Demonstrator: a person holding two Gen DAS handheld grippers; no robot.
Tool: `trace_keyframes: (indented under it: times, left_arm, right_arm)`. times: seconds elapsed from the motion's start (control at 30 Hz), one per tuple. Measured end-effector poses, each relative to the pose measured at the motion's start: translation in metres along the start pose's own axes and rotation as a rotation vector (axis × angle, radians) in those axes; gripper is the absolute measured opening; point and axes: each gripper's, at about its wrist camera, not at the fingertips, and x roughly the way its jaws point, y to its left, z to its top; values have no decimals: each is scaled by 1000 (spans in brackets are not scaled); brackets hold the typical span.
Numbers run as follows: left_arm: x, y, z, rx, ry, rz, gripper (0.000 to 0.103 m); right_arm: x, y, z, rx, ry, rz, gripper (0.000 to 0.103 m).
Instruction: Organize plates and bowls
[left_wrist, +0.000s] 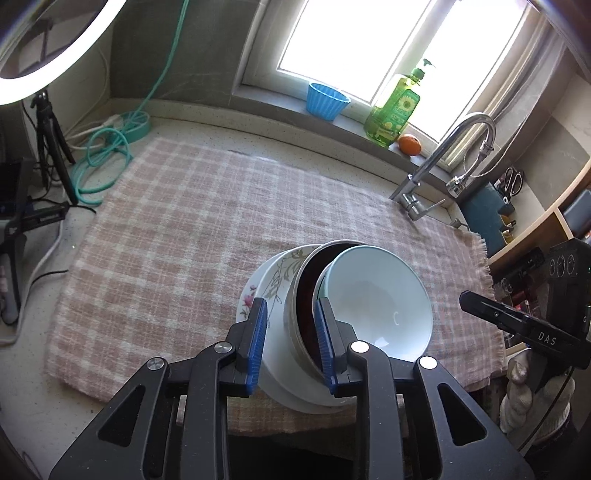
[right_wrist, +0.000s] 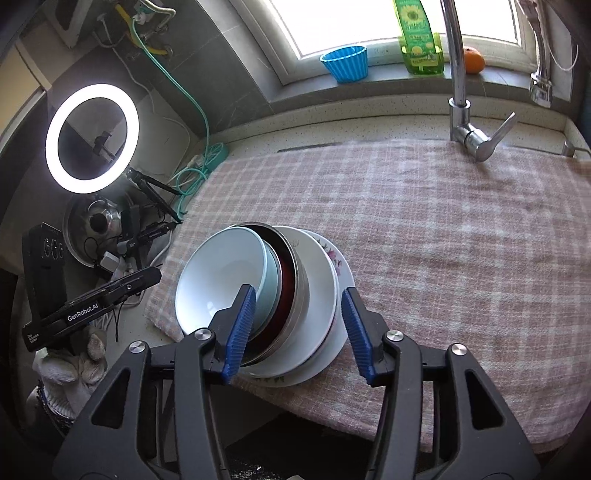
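A tilted stack of dishes stands on edge over the pink checked cloth (left_wrist: 166, 229): a pale blue bowl (left_wrist: 380, 295), a metal bowl with a dark red inside (left_wrist: 303, 291) and white floral plates (left_wrist: 266, 280). My left gripper (left_wrist: 290, 339) is shut on the stack, with fingers on the plates' back and inside the metal bowl. In the right wrist view the same pale blue bowl (right_wrist: 221, 277), metal bowl (right_wrist: 291, 280) and plates (right_wrist: 325, 280) sit between the fingers of my right gripper (right_wrist: 299, 328). Its left finger touches the blue bowl; the right finger stands just off the plate rim.
A faucet (left_wrist: 443, 166) stands at the back right. On the windowsill are a blue cup (left_wrist: 327, 100), a green soap bottle (left_wrist: 393, 107) and an orange (left_wrist: 409, 144). A ring light (right_wrist: 90, 138) on a tripod, a pot lid (right_wrist: 94, 225) and cables lie left.
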Motion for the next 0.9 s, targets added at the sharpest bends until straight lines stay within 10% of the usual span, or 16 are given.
trace_keyframes:
  times: [0.1, 0.27, 0.9]
  left_arm:
    - [-18, -13, 1, 39, -68, 39, 60]
    - [-43, -33, 0, 81, -169, 94, 78]
    - [-60, -42, -5, 74, -205, 167, 80]
  right_arm:
    - [-19, 8, 0, -53, -64, -43, 59]
    - [-47, 23, -2, -120, -169, -93, 79]
    - [-65, 30, -7, -120, -257, -137, 89]
